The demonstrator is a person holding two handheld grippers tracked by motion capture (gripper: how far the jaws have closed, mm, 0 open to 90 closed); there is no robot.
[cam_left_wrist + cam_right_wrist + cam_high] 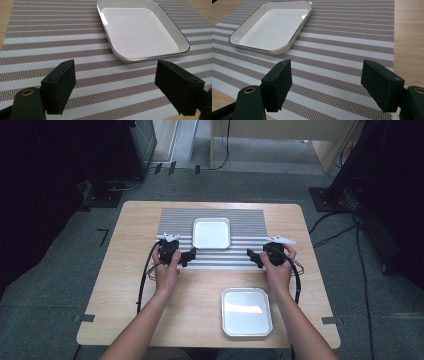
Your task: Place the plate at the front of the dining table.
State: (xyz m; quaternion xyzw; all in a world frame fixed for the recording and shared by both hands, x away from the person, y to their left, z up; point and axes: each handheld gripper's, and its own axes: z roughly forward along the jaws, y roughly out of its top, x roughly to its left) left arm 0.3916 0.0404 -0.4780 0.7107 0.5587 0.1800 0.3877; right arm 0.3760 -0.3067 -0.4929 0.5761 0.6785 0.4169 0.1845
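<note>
A striped grey-and-white placemat (250, 217) lies on the far half of the wooden table (130, 285). A white square tray (212, 232) rests on the mat's middle, empty. A second white tray (246, 311) lies on bare wood near the front right. My left gripper (189, 256) hovers over the mat's near left edge, open, pointing right. My right gripper (252, 257) hovers over the mat's near right edge, open, pointing left. In the left gripper view the tray (142, 27) lies ahead of the empty gripper (115, 86). In the right gripper view the tray (272, 25) sits ahead to the left of the empty gripper (325, 86).
Cables trail from both grippers over the table toward the person. Wood furniture (280, 140) and dark equipment stand on the floor beyond the table. Tape marks (102, 235) lie on the grey carpet.
</note>
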